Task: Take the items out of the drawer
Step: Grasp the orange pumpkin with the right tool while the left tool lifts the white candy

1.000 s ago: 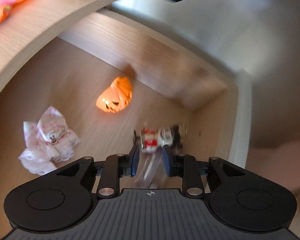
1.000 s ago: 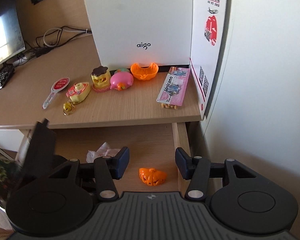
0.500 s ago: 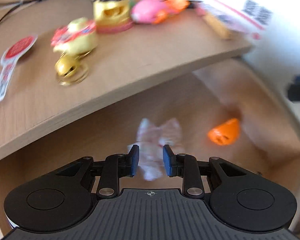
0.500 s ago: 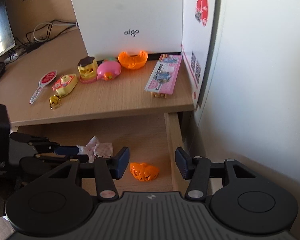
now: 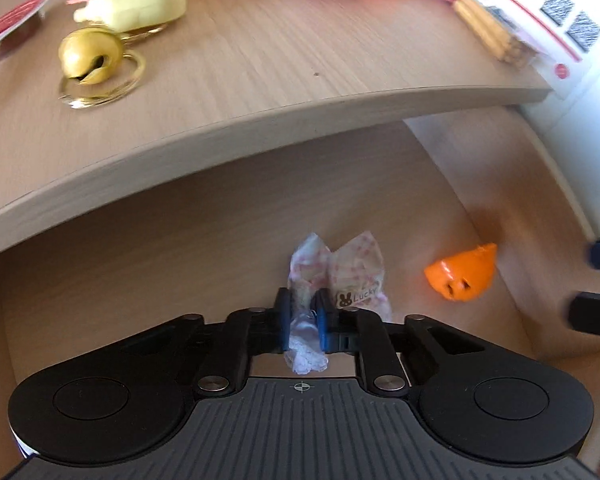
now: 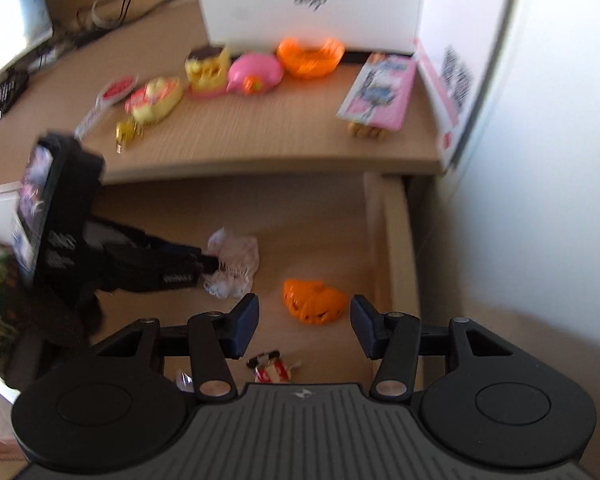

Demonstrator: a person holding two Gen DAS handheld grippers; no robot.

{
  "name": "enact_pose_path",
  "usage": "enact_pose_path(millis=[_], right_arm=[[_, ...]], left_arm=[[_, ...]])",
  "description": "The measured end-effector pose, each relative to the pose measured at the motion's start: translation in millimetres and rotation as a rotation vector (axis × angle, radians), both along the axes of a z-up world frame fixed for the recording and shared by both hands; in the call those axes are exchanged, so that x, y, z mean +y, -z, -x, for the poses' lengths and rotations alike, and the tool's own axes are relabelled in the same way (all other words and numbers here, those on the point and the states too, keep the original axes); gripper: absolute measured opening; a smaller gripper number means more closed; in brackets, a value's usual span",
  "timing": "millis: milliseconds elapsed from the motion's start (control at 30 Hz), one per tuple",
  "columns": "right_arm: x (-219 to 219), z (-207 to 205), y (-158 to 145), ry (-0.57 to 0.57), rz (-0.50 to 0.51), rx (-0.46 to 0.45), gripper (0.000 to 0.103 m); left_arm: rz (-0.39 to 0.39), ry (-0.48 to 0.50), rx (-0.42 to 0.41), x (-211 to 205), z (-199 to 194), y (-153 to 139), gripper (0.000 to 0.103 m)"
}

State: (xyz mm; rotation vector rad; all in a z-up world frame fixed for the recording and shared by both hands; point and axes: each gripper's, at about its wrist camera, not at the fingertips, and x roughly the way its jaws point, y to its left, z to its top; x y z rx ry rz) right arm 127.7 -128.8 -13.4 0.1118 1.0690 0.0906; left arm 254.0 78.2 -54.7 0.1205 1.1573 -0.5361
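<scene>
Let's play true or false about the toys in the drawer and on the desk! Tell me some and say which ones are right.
1. The left gripper is pinching the pink-and-white pouch. True; its jaws have just been closing on it.
2. The orange pumpkin lies on the desk. False; it is in the drawer.
3. The right gripper holds the pumpkin. False; its jaws stand open above it.
4. A gold bell sits on the desk. True.

Red-white packet point(image 6: 270, 369) half hidden behind right tool point(image 6: 304, 326); label unreadable.
</scene>
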Motion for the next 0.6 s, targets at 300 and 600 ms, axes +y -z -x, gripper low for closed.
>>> enact_pose_path(millis=[300, 600], right_arm=[[35, -50, 37, -0.084, 0.135, 0.106, 0.051], [68, -86, 79, -0.206, 0.222, 0.261, 0.022]], left_arm=[[0.052, -0.069, -0.052, 67, 33, -48, 0.013], [0.083, -0.160, -0.160, 109, 65, -106, 0.013]])
